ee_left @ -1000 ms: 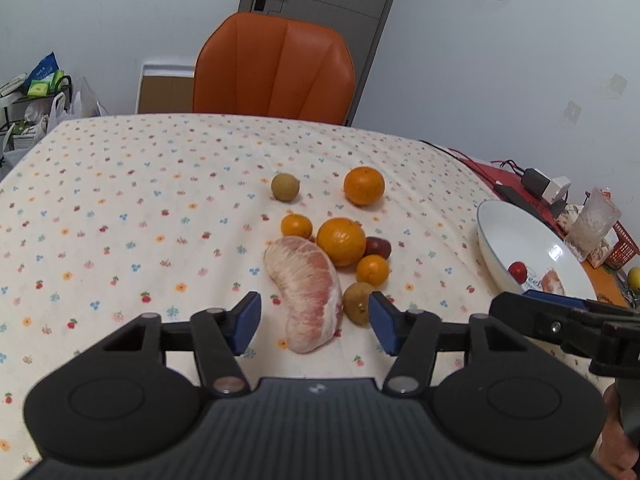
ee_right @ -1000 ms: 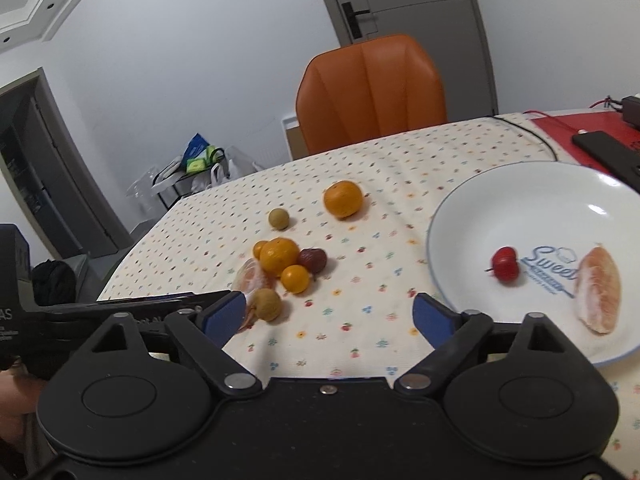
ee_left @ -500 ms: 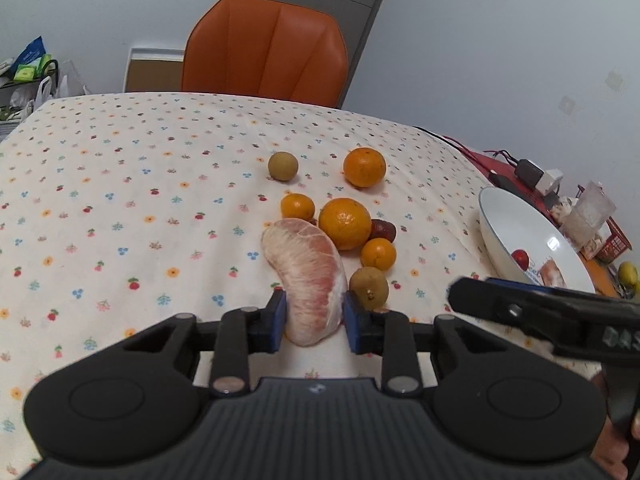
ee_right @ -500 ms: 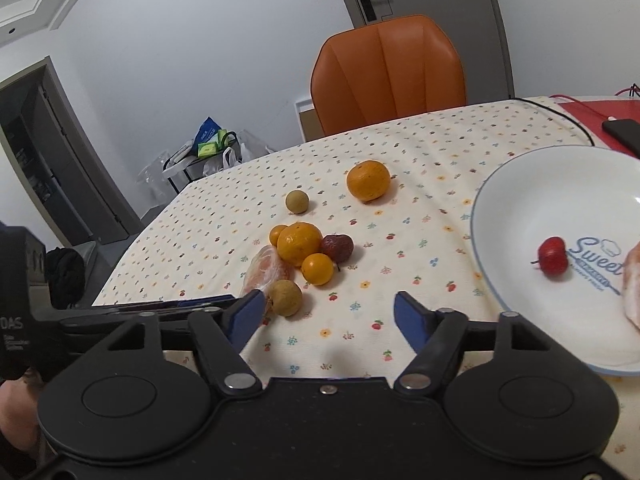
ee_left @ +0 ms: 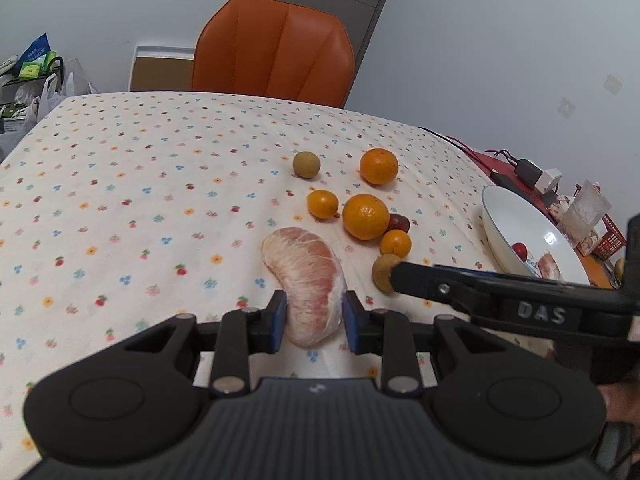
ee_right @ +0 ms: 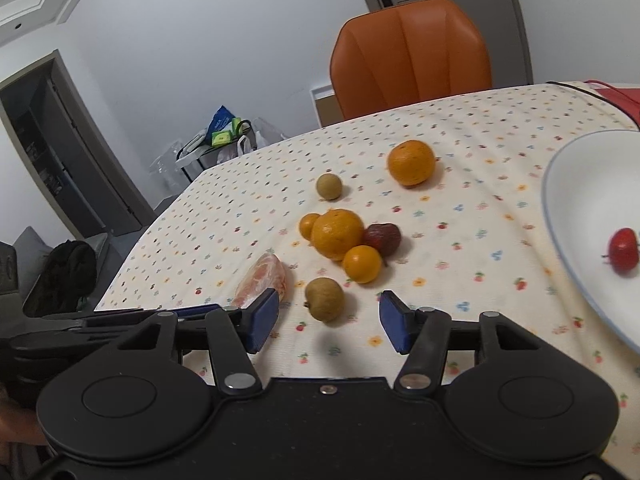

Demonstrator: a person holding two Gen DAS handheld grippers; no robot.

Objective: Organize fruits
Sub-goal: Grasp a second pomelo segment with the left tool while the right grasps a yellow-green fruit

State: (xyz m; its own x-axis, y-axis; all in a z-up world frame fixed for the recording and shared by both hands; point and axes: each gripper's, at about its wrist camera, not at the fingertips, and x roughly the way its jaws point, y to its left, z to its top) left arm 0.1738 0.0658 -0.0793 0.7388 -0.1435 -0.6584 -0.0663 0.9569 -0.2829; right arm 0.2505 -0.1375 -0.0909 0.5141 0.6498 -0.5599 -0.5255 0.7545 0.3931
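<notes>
Left gripper (ee_left: 313, 322) fingers (blue-padded) clamping pomelo segment (ee_left: 308, 280)

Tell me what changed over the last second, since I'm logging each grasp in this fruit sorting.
The left gripper moved forward and closed on the pomelo piece, which had lain between its open pads. The right gripper swung left from the plate toward the brown fruit, open and narrower than before. The oranges and plate contents stayed put.
</notes>
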